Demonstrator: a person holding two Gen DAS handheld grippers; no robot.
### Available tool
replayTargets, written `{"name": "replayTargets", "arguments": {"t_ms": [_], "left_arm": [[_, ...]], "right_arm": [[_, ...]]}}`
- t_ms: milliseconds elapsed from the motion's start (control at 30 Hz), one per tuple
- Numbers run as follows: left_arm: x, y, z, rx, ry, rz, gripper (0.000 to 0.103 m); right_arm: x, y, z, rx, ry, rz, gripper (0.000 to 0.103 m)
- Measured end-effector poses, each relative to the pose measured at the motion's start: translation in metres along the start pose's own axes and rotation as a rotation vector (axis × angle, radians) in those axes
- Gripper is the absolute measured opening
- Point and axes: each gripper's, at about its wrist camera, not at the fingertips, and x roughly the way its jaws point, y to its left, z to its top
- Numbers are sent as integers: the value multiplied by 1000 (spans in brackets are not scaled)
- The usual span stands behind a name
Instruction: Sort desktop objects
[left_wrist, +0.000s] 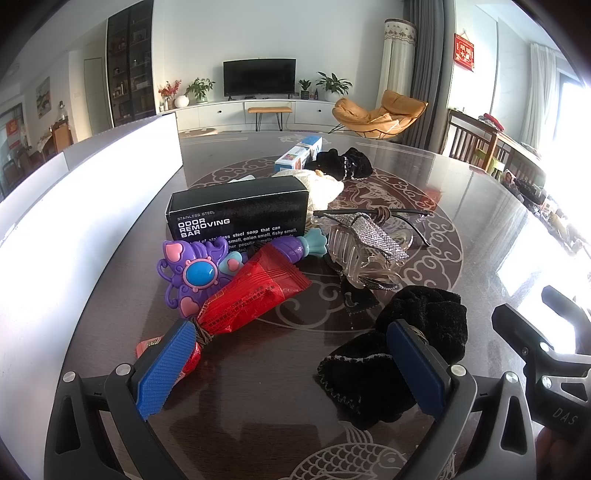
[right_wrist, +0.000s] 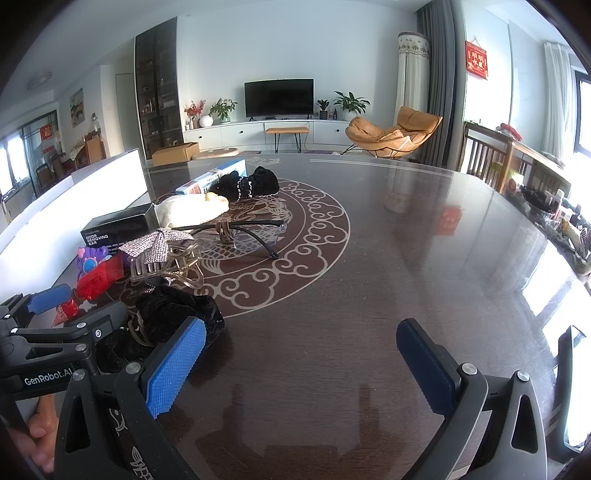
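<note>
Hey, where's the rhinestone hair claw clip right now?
In the left wrist view the hair claw clip sits mid-table, right of the red packet, in front of the glasses and behind the black scrunchie.

Desk (left_wrist: 461, 192): carried every item, clustered toward its left half.
Tall white panel (left_wrist: 92, 206): stood along the desk's left edge.
Black cardboard odor-removing-bar box (left_wrist: 236, 210): lay just right of the panel.
Purple plastic toy wand (left_wrist: 195, 273): lay in front of the box.
Red foil packet (left_wrist: 255, 291): lay across the wand.
Clear plastic rhinestone hair claw (left_wrist: 365, 251): sat right of the packet.
Black-framed clear glasses (right_wrist: 255, 230): lay behind the claw.
Near black velvet scrunchie (left_wrist: 417, 332): lay in front of the claw.
Cream knitted cloth (right_wrist: 192, 210): lay behind the box.
Blue-and-white carton (left_wrist: 299, 155): lay farthest back, a second black velvet scrunchie (left_wrist: 343, 162) just right of it.
</note>
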Motion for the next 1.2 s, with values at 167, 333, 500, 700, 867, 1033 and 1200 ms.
{"name": "replayTargets", "arguments": {"t_ms": [167,333,500,700,867,1033,1200], "left_arm": [[0,0,0,-1,0,-1,103],[0,0,0,-1,0,-1,103],[0,0,0,-1,0,-1,103],[0,0,0,-2,0,-2,103],[0,1,0,-2,0,-2,103],[1,1,0,-2,1,-3,103],[1,0,0,-1,1,-4,103]], "right_arm": [[-1,1,1,0,0,3,103],[-1,1,1,0,0,4,103],[-1,1,1,1,1,7,103],[-1,1,1,0,1,9,103],[-1,1,1,1,1,10,103],[-2,1,1,1,1,11,103],[-2,2,1,1,1,12,103]]}}
